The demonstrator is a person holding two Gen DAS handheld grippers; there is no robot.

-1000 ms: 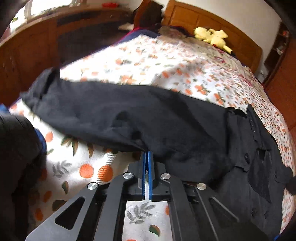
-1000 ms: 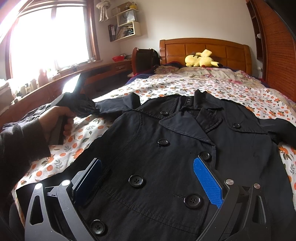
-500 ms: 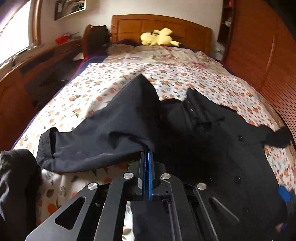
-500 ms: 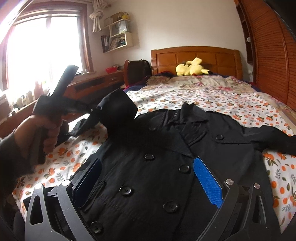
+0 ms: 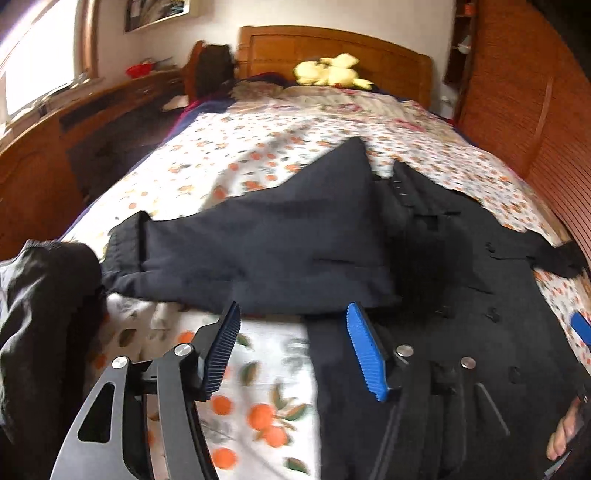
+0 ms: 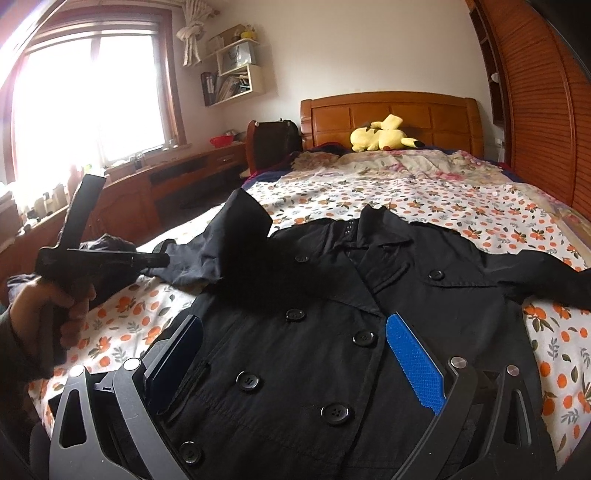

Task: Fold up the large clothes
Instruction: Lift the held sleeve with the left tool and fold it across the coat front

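Black double-breasted coat (image 6: pixel 325 332) flat on orange-print bedsheet (image 6: pixel 424 199); wooden headboard (image 6: pixel 391 114), window (image 6: pixel 88 99) behind. L gripper (image 5: pixel 291 347) & R gripper (image 6: pixel 295 365): jaws wide, empty.

No readable text, labels, brands or numbers anywhere. Framed picture on the wall (image 5: pixel 157 13): too blurred, only dark shapes. Shelf (image 6: pixel 236 70) by the window holds books and boxes; spines too small to make out any lettering. Black coat (image 6: pixel 314 332): plain buttons, a row of tiny pale dots at the collar, no tag legible. Bedsheet (image 6: pixel 424 206): fruit and leaf print only, no words.
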